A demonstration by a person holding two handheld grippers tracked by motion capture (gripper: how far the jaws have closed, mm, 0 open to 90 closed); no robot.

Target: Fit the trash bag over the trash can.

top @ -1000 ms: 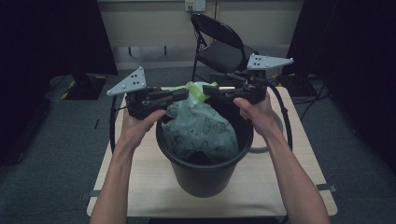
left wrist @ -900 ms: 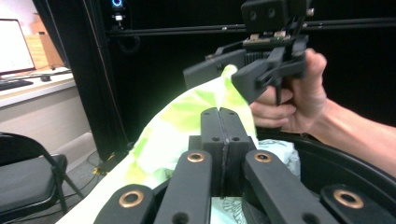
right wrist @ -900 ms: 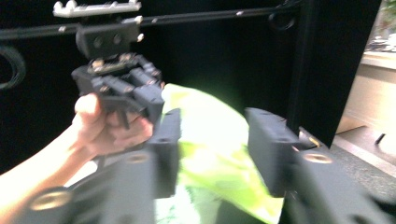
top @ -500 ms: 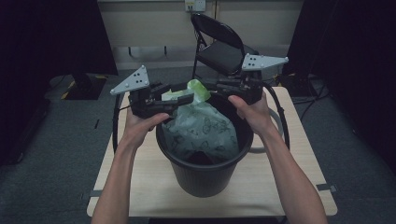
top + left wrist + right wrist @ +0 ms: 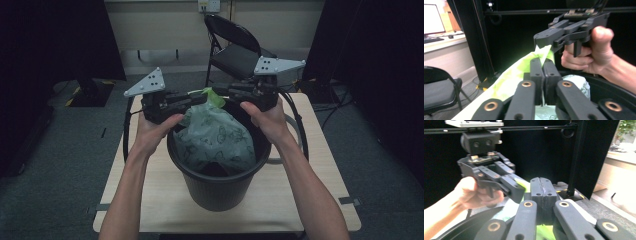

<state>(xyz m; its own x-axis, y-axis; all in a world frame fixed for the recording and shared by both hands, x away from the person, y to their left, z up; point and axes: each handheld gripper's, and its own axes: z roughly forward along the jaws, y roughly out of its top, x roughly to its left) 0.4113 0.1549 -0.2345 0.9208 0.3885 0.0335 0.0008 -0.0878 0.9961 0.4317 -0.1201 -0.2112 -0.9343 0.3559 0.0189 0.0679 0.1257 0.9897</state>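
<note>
A pale green plastic bag (image 5: 215, 137) with a leaf print sits bulging in a black bucket (image 5: 220, 192) on the wooden table (image 5: 310, 200). Its bright green neck (image 5: 207, 95) rises over the far rim between both grippers. My left gripper (image 5: 201, 99) points right; its jaws have just been closing and stand shut with the thin green film (image 5: 524, 67) pinched between them. My right gripper (image 5: 220, 91) points left, facing it, shut on the tip of the same neck (image 5: 545, 51). Both pairs of fingertips nearly meet above the bucket.
A black folding chair (image 5: 237, 50) stands just behind the table. A grey cable loop (image 5: 295, 135) lies on the table to the right of the bucket. Dark curtains hang on both sides, and grey carpet surrounds the table.
My left gripper's jaws parted half a second ago and have shut again on the bag's neck. My right gripper edged slightly left toward it. The bag stays in the bucket.
</note>
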